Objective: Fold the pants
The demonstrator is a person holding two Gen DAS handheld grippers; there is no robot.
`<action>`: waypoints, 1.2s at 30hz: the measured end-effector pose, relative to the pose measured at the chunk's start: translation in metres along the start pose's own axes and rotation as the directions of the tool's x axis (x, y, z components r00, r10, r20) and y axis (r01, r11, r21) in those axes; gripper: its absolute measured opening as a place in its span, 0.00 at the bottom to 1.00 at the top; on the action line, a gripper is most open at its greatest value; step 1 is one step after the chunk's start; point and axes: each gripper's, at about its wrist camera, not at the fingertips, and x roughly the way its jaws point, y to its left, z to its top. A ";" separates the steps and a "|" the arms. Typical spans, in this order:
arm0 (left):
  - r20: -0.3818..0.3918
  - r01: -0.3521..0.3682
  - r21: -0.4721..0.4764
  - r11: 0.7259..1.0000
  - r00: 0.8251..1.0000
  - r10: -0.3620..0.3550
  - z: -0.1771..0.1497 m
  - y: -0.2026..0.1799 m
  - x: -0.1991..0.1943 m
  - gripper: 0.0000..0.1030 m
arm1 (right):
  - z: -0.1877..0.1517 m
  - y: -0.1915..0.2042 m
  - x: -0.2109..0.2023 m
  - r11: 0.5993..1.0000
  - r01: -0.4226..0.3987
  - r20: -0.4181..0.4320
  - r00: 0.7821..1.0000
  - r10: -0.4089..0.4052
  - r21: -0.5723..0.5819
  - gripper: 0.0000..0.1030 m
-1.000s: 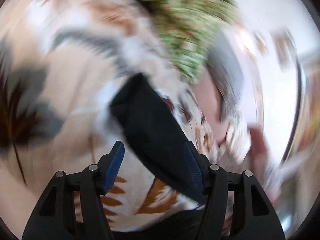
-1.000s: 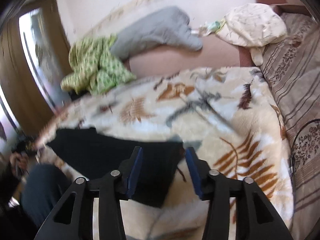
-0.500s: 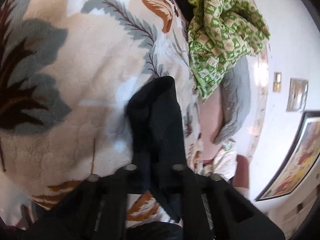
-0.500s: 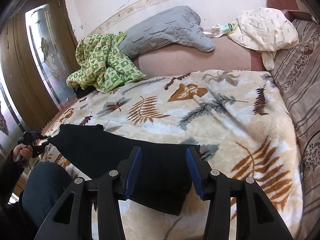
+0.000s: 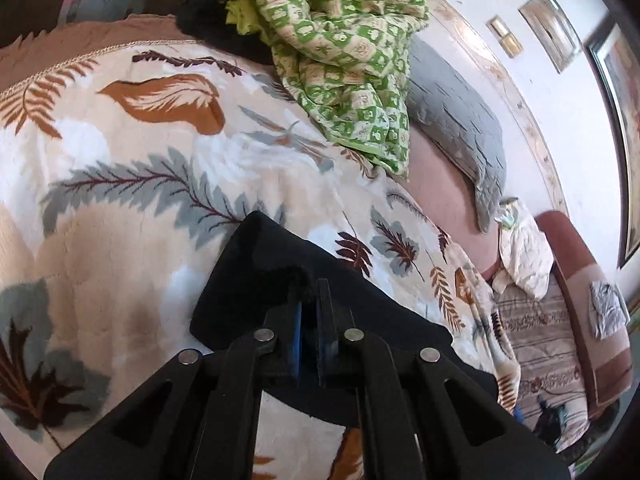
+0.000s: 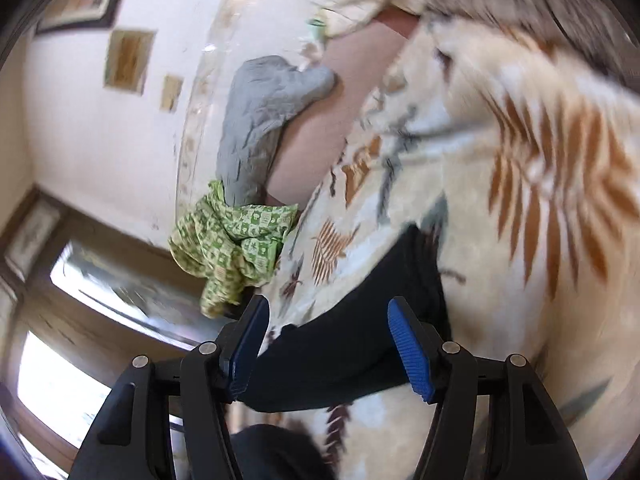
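Black pants point(image 5: 260, 268) lie folded on a leaf-patterned blanket point(image 5: 120, 184) on a bed. My left gripper point(image 5: 309, 292) is shut on a raised fold at the pants' edge. In the right wrist view the pants point(image 6: 360, 336) stretch across the blanket point(image 6: 520, 184) below my right gripper point(image 6: 326, 320), which is open and empty, its blue pads point(image 6: 404, 340) wide apart above the cloth. That view is tilted and blurred.
A green checked cloth point(image 5: 344, 48) and a grey pillow point(image 5: 460, 132) lie at the far side of the bed. A cream cloth point(image 5: 524, 256) lies by a striped cover point(image 5: 540, 328). A door with glass point(image 6: 120, 280) stands beyond the bed's edge.
My left gripper has stayed shut on the pants and the view has swung to show more of the bed. My right gripper has rolled sharply and moved, still open.
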 end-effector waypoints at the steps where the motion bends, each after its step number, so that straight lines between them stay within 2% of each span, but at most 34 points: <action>1: 0.004 0.000 0.006 1.000 1.000 0.000 0.000 -0.001 -0.001 0.03 | -0.003 -0.005 0.004 1.000 0.011 -0.021 1.000 -0.010 0.027 0.62; 5: 0.019 0.005 0.017 1.000 1.000 -0.005 -0.001 -0.005 -0.004 0.03 | -0.009 -0.023 0.019 0.993 0.065 -0.084 0.995 -0.056 0.101 0.62; 9: 0.021 0.011 -0.008 1.000 1.000 -0.011 0.000 -0.002 -0.001 0.03 | -0.004 -0.029 0.033 0.989 0.086 -0.100 0.992 -0.074 0.123 0.61; 11: 0.019 0.013 -0.010 1.000 1.000 -0.013 0.001 -0.002 -0.001 0.03 | -0.002 -0.033 0.041 0.980 0.162 -0.112 0.982 -0.149 0.113 0.58; 13: 0.020 0.012 -0.006 1.000 1.000 -0.011 0.001 -0.001 0.000 0.03 | -0.004 -0.037 0.046 0.970 0.217 -0.118 0.972 -0.205 0.109 0.36; 14: 0.019 0.006 -0.008 1.000 1.000 -0.006 0.002 0.000 0.001 0.03 | -0.005 -0.036 0.048 0.965 0.245 -0.124 0.964 -0.234 0.089 0.15; 15: 0.019 0.004 -0.014 1.000 1.000 -0.004 0.002 0.001 0.000 0.03 | -0.006 -0.034 0.049 0.961 0.272 -0.129 0.956 -0.263 0.055 0.03; 19: 0.016 -0.011 -0.016 1.000 1.000 0.012 0.001 0.006 0.000 0.03 | -0.024 0.006 0.045 0.906 0.379 -0.066 0.916 -0.397 -0.186 0.03; 23: 0.008 -0.037 -0.008 0.999 0.999 0.037 -0.002 0.013 0.004 0.03 | -0.045 0.015 0.042 0.852 0.450 -0.035 0.879 -0.475 -0.268 0.03; 28: 0.000 -0.061 -0.009 0.998 0.998 0.061 -0.013 0.021 0.007 0.03 | -0.041 0.010 0.042 0.862 0.446 -0.032 0.884 -0.467 -0.243 0.03; 33: 0.010 -0.086 0.026 0.996 0.996 0.086 -0.028 0.018 -0.004 0.03 | -0.042 0.008 0.041 0.850 0.466 -0.028 0.873 -0.487 -0.248 0.03; 36: -0.011 -0.104 0.022 0.994 0.994 0.104 -0.037 0.026 0.003 0.04 | -0.041 0.007 0.044 0.844 0.479 -0.028 0.866 -0.499 -0.242 0.04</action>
